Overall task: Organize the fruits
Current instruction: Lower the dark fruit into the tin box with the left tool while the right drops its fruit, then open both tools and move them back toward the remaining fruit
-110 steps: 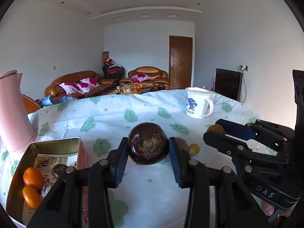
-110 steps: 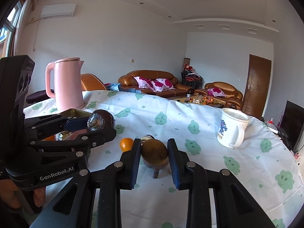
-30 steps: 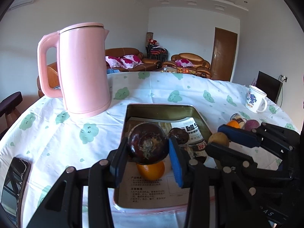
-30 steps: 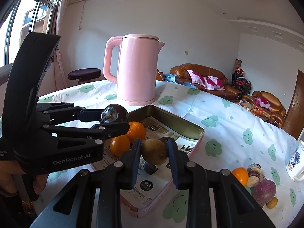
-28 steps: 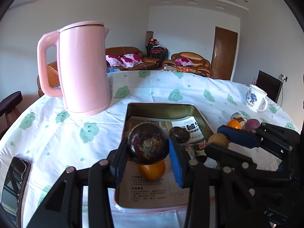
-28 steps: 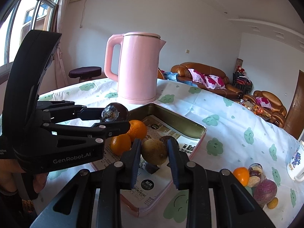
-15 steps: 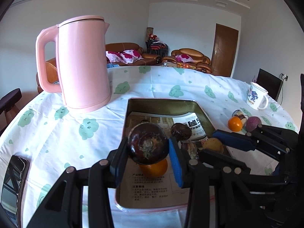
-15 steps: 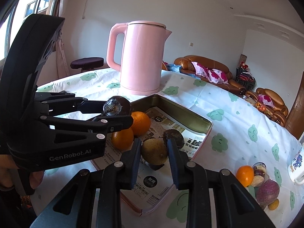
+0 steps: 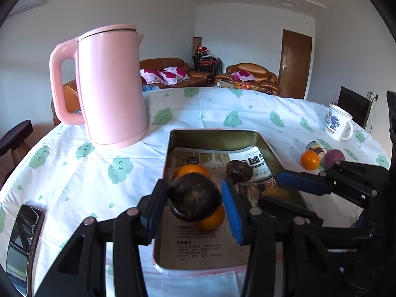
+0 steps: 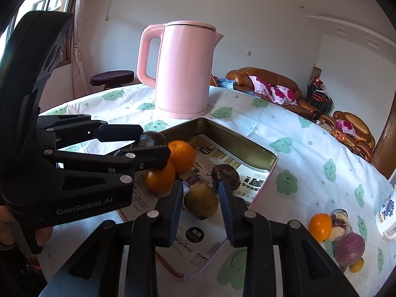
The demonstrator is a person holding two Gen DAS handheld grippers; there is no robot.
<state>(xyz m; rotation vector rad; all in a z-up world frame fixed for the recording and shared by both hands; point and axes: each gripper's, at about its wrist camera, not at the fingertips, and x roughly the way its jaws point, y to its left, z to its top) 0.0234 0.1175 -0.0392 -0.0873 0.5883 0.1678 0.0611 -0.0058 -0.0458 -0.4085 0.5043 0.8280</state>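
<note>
Through the left wrist camera, our left gripper (image 9: 194, 200) hangs over the near half of the metal tin (image 9: 170, 138), its jaws opening, with the dark round fruit (image 9: 194, 199) between the blue pads. The left pad seems to touch it; a sliver of gap shows at the right pad. It is nearly a ball, so we cannot tell a long axis; its scuffed face turns toward us. Two oranges (image 9: 190, 170) lie under and beyond it on the printed paper lining the tin, and another dark fruit (image 9: 238, 170) lies farther in. The pink kettle (image 9: 111, 86) stands off the tin's far left corner.

Through the right wrist camera, our right gripper (image 10: 201, 199) is over the tin's near edge, jaws opening, clear gaps on both sides of the brownish-green fruit (image 10: 201, 200). It is slightly longer across the gap. A mug (image 10: 386, 210) sits near the table's right edge.
</note>
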